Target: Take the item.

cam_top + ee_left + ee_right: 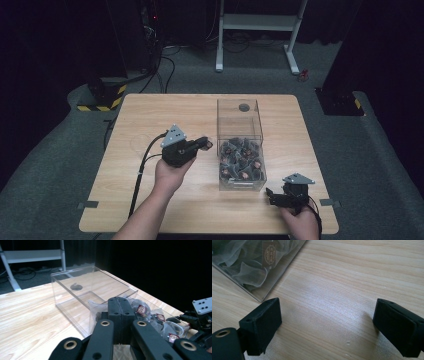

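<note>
A dark room, a pale wooden worktop (pixel 150 200). The clear box (pixel 239 120) holds wrapped packets (pixel 240 160) at its near end. The left gripper (pixel 204 144) hovers pinched together beside them, apparently empty; the right gripper (pixel 271 196) rests spread wide. I'd open the left before reaching in.

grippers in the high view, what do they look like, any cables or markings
Both are black. The left gripper and right gripper each carry a grey three-cornered plate with small holes. A black cable trails from the left one. Brass-coloured rivets show on its linkage. Forearms are bare.
</note>
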